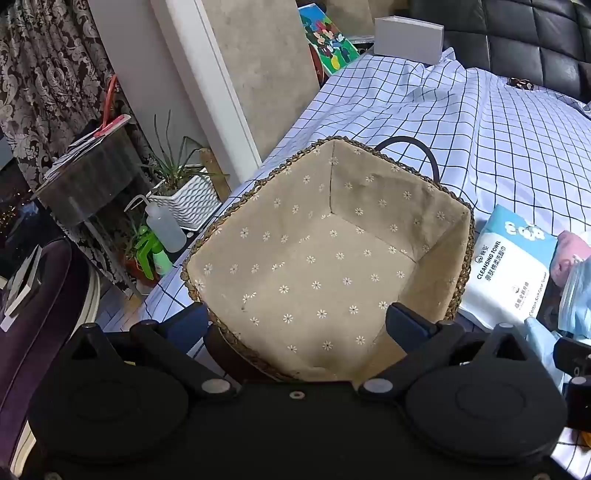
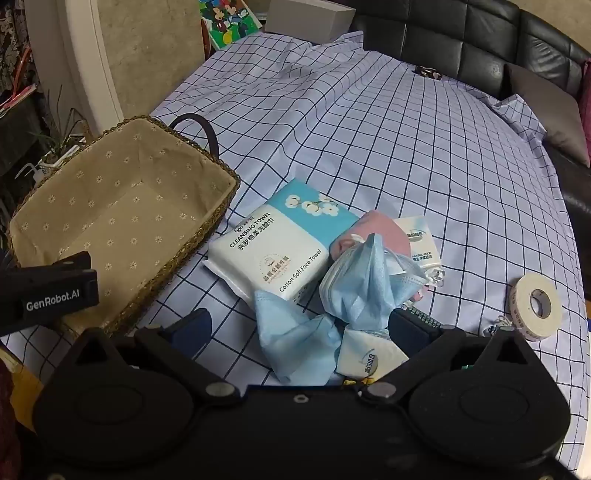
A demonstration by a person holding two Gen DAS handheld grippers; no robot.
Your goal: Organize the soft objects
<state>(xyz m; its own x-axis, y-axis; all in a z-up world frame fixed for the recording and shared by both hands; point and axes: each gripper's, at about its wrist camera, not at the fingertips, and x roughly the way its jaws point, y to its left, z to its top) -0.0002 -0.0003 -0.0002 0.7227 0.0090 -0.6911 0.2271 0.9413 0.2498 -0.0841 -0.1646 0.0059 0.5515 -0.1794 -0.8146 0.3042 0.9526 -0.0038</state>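
A woven basket (image 1: 463,236) with a beige flowered lining stands empty on the checked cloth; it also shows in the right wrist view (image 2: 192,240) at the left. My left gripper (image 1: 297,321) is open and empty, just above the basket's near rim. My right gripper (image 2: 299,325) is open over a pile of soft things: a cleansing towel pack (image 2: 273,240), blue face masks (image 2: 365,284), a flat blue mask (image 2: 291,332), a pink cloth (image 2: 384,232) and small tissue packs (image 2: 369,358). The towel pack also shows in the left wrist view (image 1: 506,266).
A roll of white tape (image 2: 535,306) lies at the right on the checked cloth (image 2: 369,129). A grey box (image 1: 408,35) and a cartoon picture (image 1: 327,37) stand at the far edge. Black cushions (image 2: 480,37) lie behind. Plants and bottles (image 1: 166,229) stand on the floor at left.
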